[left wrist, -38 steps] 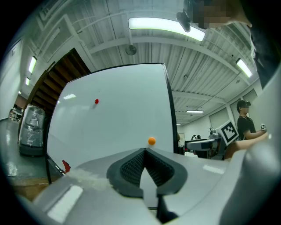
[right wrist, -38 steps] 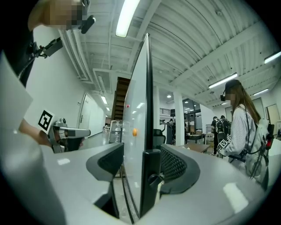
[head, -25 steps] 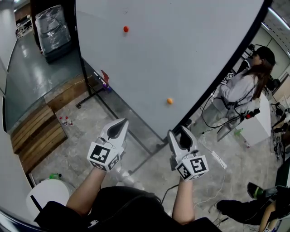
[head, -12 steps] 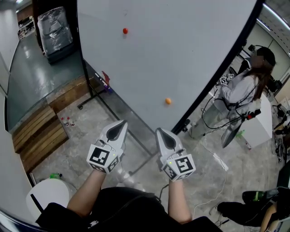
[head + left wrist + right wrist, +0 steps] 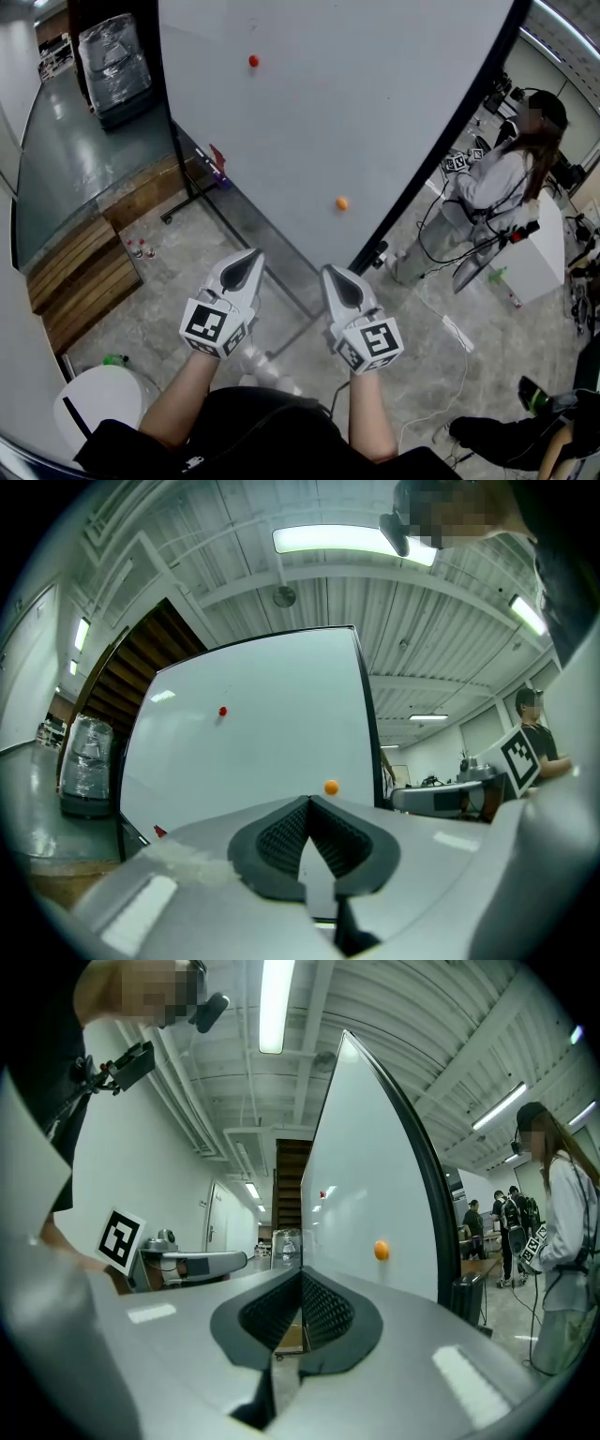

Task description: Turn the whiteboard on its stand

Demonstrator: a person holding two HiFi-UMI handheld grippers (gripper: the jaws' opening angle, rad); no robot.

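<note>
Since the earlier pictures, the right gripper [image 5: 336, 275] has been drawn back from the lower near corner of the whiteboard [image 5: 356, 103] toward the left gripper [image 5: 254, 254]. Its jaws, then parted at that corner, are now pressed together with nothing between them. The left gripper's jaws are likewise closed and empty. Both grippers are held side by side just short of the board and are not touching it. The board's dark side edge [image 5: 436, 141] has swung leftward in the head view, and the orange magnet [image 5: 341, 202] has shifted with it.

The board is located directly ahead, upright on its stand [image 5: 184, 169]. Its long axis is judged to be the lower edge, which runs from the near right corner away to the far left. The white face is turned toward the left gripper and is seen almost edge on from the right gripper. A red magnet [image 5: 253, 61] is fixed higher on the face.

The turn is judged to be partly made, with the board let go. Whether more rotation is needed cannot be told. A person [image 5: 502, 183] stands beyond the dark edge, well apart.
</note>
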